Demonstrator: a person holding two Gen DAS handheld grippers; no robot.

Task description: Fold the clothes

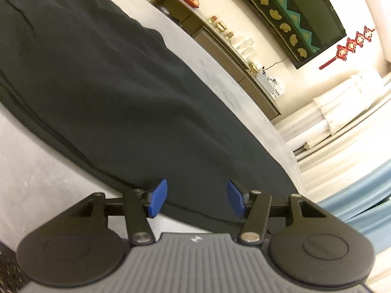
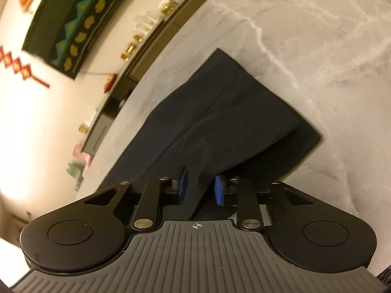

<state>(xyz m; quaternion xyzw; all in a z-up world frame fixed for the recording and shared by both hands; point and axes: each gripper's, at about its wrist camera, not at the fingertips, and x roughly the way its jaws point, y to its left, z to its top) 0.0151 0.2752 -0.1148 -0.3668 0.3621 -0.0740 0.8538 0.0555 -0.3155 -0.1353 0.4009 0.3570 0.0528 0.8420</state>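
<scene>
From my left wrist view I see the black garment (image 1: 117, 92) lying flat and long on the grey marbled table (image 1: 31, 171). My left gripper (image 1: 196, 199) is just over the near edge of the cloth, its blue pads (image 1: 158, 197) standing apart with nothing pressed between them. From the right wrist view, my right gripper (image 2: 201, 188) has a raised fold of the same black garment (image 2: 220, 112) between its blue pads, and they close on this fold from both sides. Behind the table there is a long sideboard (image 1: 227, 56) with small golden jars by the wall.
</scene>
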